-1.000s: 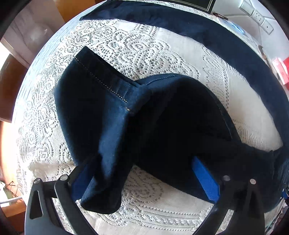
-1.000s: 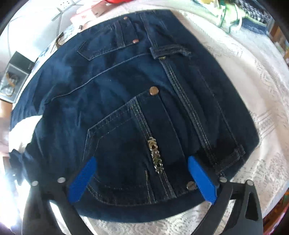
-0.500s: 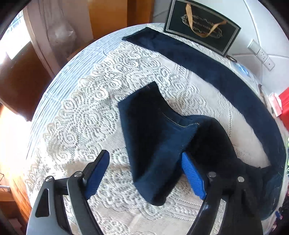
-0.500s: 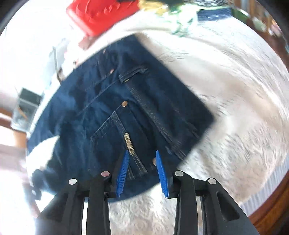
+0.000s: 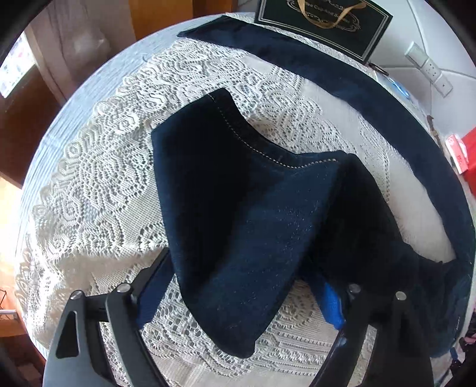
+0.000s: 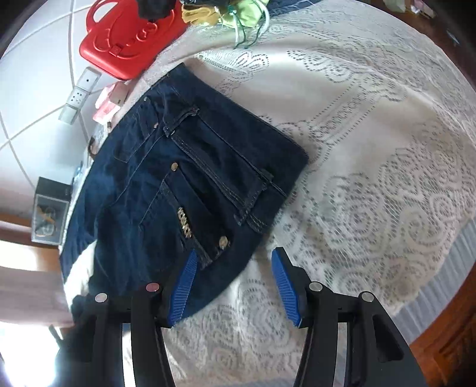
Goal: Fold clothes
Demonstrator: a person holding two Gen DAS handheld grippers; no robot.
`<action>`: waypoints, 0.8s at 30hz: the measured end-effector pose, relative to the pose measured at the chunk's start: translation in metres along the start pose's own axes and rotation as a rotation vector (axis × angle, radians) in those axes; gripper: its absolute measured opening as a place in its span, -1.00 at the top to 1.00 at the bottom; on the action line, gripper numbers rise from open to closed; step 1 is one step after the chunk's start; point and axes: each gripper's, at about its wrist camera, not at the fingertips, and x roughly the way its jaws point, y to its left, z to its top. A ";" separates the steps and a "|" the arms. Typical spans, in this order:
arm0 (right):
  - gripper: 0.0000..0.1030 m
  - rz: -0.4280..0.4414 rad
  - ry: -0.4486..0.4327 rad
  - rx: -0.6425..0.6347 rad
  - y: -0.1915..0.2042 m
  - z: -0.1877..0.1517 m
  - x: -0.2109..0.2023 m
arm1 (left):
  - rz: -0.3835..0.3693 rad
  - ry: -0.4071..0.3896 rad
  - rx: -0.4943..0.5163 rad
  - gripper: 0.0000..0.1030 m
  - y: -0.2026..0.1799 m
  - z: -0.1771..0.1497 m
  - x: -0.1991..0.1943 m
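Left tongs [image 5: 238, 294] stand wide with the raised hem end of one leg [image 5: 238, 214] of my dark jeans [image 6: 190, 190] draped between the blue pads. I cannot tell whether the pads press on that cloth or it only hangs there. My right tongs [image 6: 233, 288] are parted about halfway and have just been opening: their left pad [image 6: 182, 293] sits over the near edge of the jeans' waist part, the right pad over bare lace, nothing pinched. Those jeans lie back-up on the white lace cloth [image 6: 372, 184] of the counter, pocket with its metal logo [image 6: 185, 223] just beyond the right tongs. Another leg [image 5: 372, 98] runs flat along the far right edge. Beyond it stands a black gift bag [image 5: 324, 20], and a red case [image 6: 128, 44] lies far left of the waistband.
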 end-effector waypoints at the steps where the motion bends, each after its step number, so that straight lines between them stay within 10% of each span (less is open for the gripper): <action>1: -0.02 -0.015 0.016 -0.002 0.002 0.002 0.008 | 0.008 -0.007 -0.005 -0.28 0.001 0.000 -0.001; 5: 0.03 -0.033 0.017 -0.018 0.007 0.006 0.024 | -0.025 -0.016 -0.043 0.39 0.003 0.004 -0.011; 6: 0.33 -0.040 0.030 -0.019 0.010 0.007 0.026 | -0.009 -0.027 -0.031 0.54 0.000 0.004 -0.015; 9: 0.87 -0.041 0.013 -0.022 0.017 0.012 0.019 | 0.006 -0.065 -0.024 0.62 -0.005 0.015 -0.036; 16: 0.88 0.186 -0.119 -0.024 0.067 0.063 -0.021 | -0.132 -0.103 -0.106 0.63 -0.004 0.075 -0.062; 20: 0.77 0.151 -0.092 -0.027 0.095 0.097 0.010 | -0.252 -0.013 -0.224 0.34 0.000 0.111 -0.049; 24: 0.63 0.186 -0.107 -0.020 0.108 0.107 0.018 | -0.233 -0.109 -0.279 -0.60 0.006 0.115 -0.075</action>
